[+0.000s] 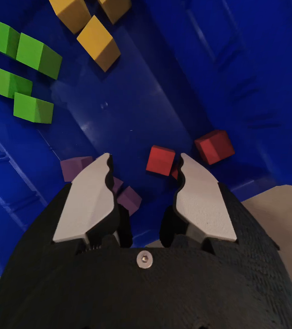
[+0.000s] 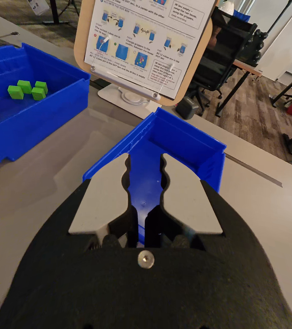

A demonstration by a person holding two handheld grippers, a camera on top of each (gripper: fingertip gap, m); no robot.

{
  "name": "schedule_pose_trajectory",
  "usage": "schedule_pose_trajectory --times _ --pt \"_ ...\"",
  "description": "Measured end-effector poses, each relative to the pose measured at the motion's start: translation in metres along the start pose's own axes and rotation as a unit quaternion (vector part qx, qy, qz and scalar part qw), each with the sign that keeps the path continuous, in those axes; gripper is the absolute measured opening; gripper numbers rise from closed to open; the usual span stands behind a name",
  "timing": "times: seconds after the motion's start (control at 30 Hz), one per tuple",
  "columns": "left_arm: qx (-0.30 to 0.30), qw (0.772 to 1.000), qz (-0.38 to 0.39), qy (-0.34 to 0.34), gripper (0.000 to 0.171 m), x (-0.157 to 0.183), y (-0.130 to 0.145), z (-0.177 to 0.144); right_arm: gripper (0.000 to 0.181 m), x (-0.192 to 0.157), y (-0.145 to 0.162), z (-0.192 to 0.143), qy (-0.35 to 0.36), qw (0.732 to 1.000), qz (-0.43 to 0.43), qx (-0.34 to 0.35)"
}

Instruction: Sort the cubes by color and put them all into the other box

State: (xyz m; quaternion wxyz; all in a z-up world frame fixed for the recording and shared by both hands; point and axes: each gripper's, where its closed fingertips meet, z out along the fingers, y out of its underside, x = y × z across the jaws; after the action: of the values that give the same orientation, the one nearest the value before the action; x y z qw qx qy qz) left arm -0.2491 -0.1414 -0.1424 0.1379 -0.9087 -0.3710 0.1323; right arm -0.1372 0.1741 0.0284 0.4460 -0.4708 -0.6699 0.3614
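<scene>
our left gripper [image 1: 145,156] hangs inside a blue bin [image 1: 159,99], jaws spread wide, nothing between them. our right gripper [image 2: 144,156] hovers over a second blue bin [image 2: 186,140] with no cubes showing in it, jaws parted a moderate way, holding nothing.

in the left wrist view, nearest the left gripper's tips are the red cubes: one red cube [image 1: 160,162] just inside the right finger, a sliver of another partly hidden behind that finger, and a third red cube [image 1: 214,146] further right near the bin wall. purple cubes [image 1: 129,197] sit at the near left, partly under the left finger, count unclear. four green cubes [image 1: 33,54] cluster far left, yellow cubes [image 1: 98,41] at the far edge, at least three.

handling, as we judge it: the cubes look like matte foam or light wood, small, light, stiff enough, not slippery, not fragile. we'd take hold across two opposite flat faces, mid-height. a cube has no long axis; what matters is yaw. the nearest red cube sits roughly square to the jaws, the far right one is turned and tilted-looking, though blur makes that uncertain.

in the right wrist view the first bin [image 2: 34,114] sits to the left on a grey table [image 2: 34,178], green cubes visible in it, the two bins apart. a stand with a printed instruction sheet [image 2: 141,44] stands at the far side.
</scene>
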Motion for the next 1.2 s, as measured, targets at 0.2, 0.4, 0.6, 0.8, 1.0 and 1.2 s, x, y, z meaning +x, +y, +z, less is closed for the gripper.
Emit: schedule_pose_trajectory --times 0.2,0.4,0.6,0.8,1.0,1.2 --pt "-0.019 1.0 -0.002 0.005 0.061 0.001 0.003 0.011 0.031 -0.012 0.001 0.002 -0.016 1.0 -0.017 0.0" --pt "-0.014 1.0 0.001 0.011 0.029 0.0 0.0 0.015 0.03 -0.015 0.003 0.001 -0.016 0.999 -0.032 0.0" --pt "0.179 0.964 -0.039 0.191 0.029 0.036 -0.057 -0.064 0.03 -0.051 -0.007 -0.001 -0.093 0.992 -0.061 0.051" --pt "0.252 0.82 -0.016 0.514 0.028 0.128 -0.088 -0.164 0.044 -0.128 -0.033 -0.002 -0.163 0.958 -0.179 0.156" --pt "0.214 0.747 -0.003 0.63 0.028 0.179 -0.087 -0.181 0.048 -0.16 -0.043 -0.003 -0.174 0.94 -0.217 0.198" --pt "0.192 0.722 -0.029 0.664 0.028 0.203 -0.095 -0.174 0.028 -0.152 -0.036 -0.002 -0.169 0.944 -0.212 0.189"
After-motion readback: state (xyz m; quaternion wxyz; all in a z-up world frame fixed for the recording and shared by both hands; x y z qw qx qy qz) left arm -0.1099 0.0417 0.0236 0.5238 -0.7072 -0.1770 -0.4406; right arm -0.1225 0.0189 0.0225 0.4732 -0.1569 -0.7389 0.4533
